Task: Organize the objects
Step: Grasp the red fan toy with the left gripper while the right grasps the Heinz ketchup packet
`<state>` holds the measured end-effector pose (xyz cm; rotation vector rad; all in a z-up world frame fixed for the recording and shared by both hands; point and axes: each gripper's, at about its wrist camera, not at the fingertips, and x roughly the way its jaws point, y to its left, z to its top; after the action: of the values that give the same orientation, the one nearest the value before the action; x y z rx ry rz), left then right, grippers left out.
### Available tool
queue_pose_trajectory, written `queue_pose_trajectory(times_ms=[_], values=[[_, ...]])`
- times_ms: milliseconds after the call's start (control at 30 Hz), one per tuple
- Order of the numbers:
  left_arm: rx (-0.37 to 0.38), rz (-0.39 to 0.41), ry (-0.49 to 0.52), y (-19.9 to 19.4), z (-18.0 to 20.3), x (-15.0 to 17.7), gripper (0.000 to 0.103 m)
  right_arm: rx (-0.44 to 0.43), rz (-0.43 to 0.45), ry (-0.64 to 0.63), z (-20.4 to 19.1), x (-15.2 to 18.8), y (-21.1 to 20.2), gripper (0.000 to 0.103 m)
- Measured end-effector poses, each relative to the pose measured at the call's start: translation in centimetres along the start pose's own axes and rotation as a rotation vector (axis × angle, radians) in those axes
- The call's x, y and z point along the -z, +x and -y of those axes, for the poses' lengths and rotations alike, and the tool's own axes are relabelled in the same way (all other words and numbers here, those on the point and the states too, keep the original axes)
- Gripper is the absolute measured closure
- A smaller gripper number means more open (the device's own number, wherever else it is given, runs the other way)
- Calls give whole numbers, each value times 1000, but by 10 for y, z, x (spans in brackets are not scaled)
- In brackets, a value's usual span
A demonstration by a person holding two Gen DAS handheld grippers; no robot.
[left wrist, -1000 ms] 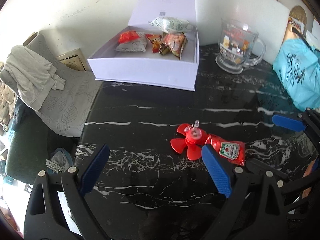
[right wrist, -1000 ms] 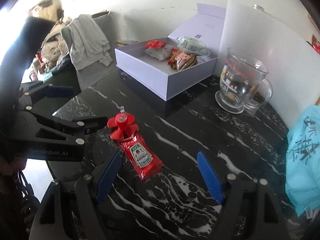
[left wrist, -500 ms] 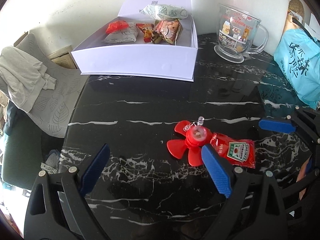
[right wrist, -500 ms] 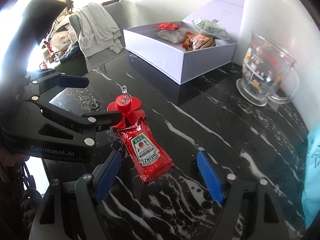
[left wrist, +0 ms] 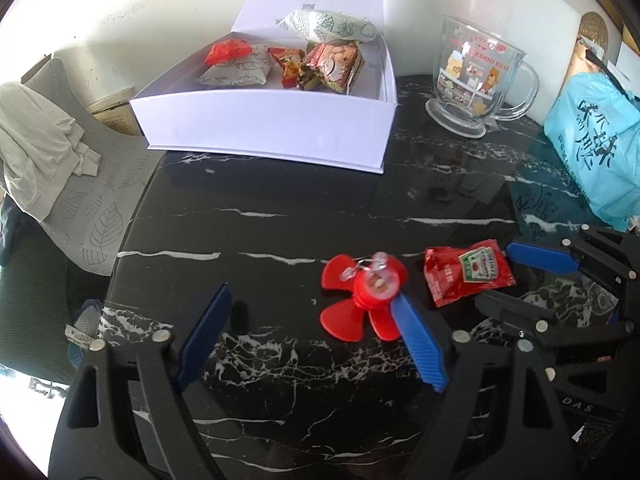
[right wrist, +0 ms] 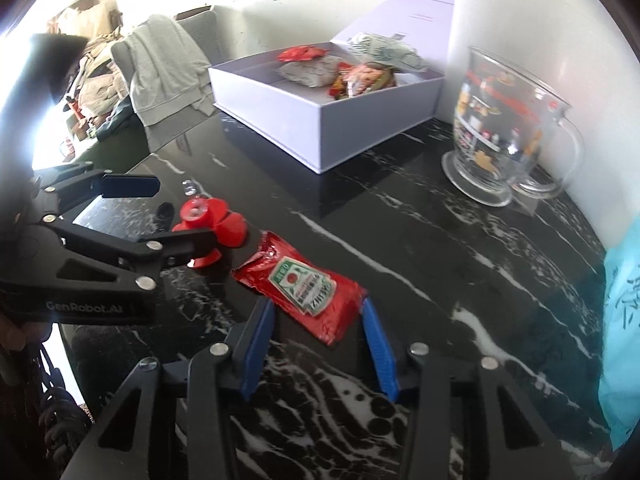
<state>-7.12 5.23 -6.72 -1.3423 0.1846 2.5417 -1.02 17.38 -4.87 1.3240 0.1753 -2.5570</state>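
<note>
As the right tongs [right wrist: 318, 344] narrowed around the ketchup packet [right wrist: 302, 284] | packet now apart from red fan [left wrist: 362, 296] | left tongs [left wrist: 310, 338] wide open, empty | box [left wrist: 264, 124] next, likely.

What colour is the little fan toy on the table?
Red: the fan toy has red blades and a red hub, clearest in the left wrist view.

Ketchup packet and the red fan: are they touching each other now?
Apart. The left wrist view shows bare black table between the ketchup packet and the red fan; the right wrist view also shows a gap.
</note>
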Motion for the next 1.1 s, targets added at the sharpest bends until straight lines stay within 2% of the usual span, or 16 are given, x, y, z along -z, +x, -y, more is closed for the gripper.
queue_pose_trajectory(times_ms=[133, 167, 233, 300, 367, 433, 600, 733, 867, 967, 1100], values=[[27, 23, -8, -4, 3, -2, 40, -7, -1, 14, 6, 2, -2, 56], [28, 28, -12, -4, 3, -3, 41, -10, -2, 18, 8, 3, -2, 51], [24, 44, -34, -5, 2, -5, 51, -5, -10, 17, 10, 3, 0, 42], [38, 44, -44, -4, 0, -6, 55, -16, -4, 13, 10, 3, -1, 40], [45, 42, -46, -2, -1, -6, 58, -16, -5, 9, 9, 2, 0, 29], [32, 45, -46, -1, -2, -6, 64, -8, 0, 10, 7, 1, 0, 28], [19, 83, -45, -5, -5, -6, 65, -18, 3, 46, 3, -4, 8, 26], [39, 124, -65, -7, -11, -8, 65, -5, 8, 63, 0, -9, 13, 23], [60, 108, -65, 0, -12, -6, 65, 16, 14, 106, -3, -12, 16, 18], [74, 84, -73, 7, -13, -6, 65, 39, 27, 152, -3, -13, 17, 17], [78, 96, -72, 7, -14, -4, 65, 49, 41, 160, -4, -12, 17, 20]])
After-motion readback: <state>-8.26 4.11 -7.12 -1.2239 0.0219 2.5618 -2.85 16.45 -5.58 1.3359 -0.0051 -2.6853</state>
